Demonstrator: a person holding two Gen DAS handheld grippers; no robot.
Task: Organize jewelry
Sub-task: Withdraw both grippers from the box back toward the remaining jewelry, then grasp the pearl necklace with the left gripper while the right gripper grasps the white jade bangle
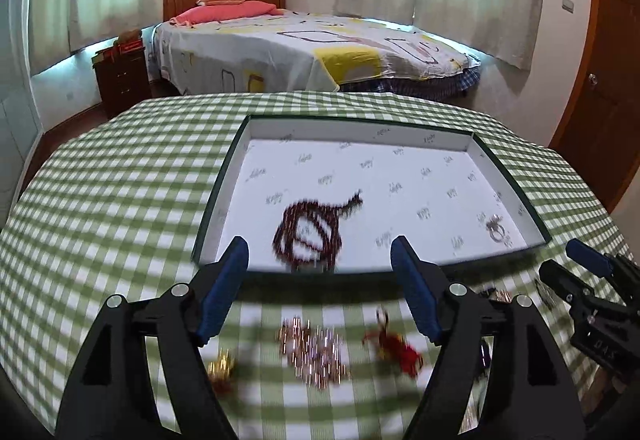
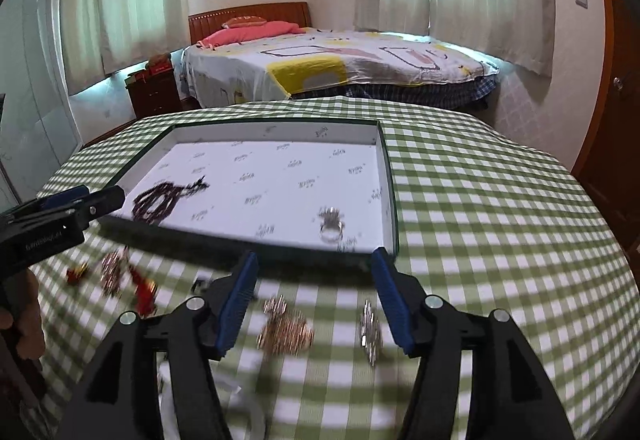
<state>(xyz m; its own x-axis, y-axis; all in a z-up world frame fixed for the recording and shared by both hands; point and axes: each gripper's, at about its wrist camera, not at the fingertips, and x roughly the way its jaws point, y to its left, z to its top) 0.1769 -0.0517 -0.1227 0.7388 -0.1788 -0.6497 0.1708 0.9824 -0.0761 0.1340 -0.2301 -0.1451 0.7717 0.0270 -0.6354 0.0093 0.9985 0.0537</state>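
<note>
While both hand-held grippers (image 1: 320, 256) (image 2: 314, 264) gape empty, the bead necklace's (image 1: 310, 232) tassel points toward the bed (image 1: 304, 52).

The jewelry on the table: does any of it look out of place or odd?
Yes. Only the dark bead necklace and a silver ring lie in the tray. Several gold, silver and red pieces are scattered on the checked cloth in front of it.

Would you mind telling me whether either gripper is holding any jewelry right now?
Nothing is held: the left gripper and the right gripper both show open jaws with nothing between them.
</note>
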